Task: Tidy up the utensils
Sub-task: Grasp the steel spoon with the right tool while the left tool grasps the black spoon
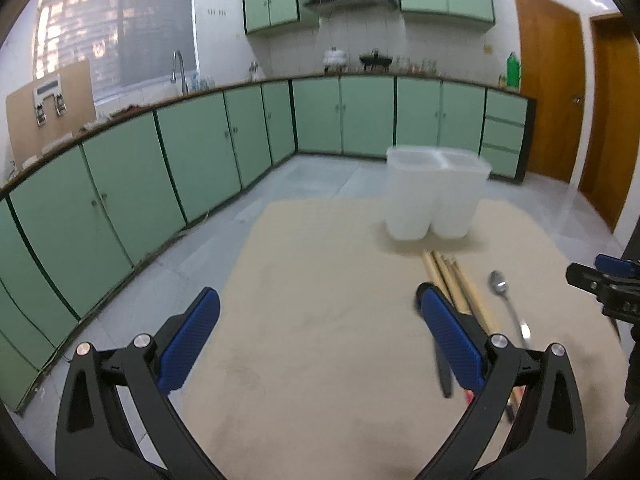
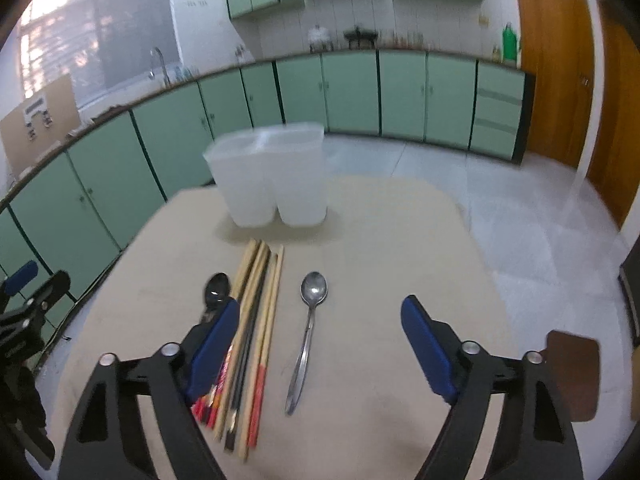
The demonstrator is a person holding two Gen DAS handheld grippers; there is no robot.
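On the beige table [image 2: 400, 240] stands a translucent white holder [image 2: 272, 176] with two compartments. In front of it lie a bundle of chopsticks [image 2: 256, 320], a silver spoon [image 2: 310, 332] to their right and a black spoon [image 2: 217, 290] to their left. My right gripper [image 2: 320, 308] hangs open above the silver spoon, and its left finger [image 2: 212, 352] overlaps the black spoon's handle. My left gripper [image 1: 318, 296] is open over bare table, left of the chopsticks [image 1: 460, 280] and the silver spoon [image 1: 508, 304]. The holder [image 1: 432, 196] stands beyond them.
Green cabinets [image 1: 120, 200] line the far wall and the left side under a counter. A brown seat [image 2: 572, 372] shows at the table's right edge. Wooden doors [image 1: 552, 80] are at the far right. Grey floor surrounds the table.
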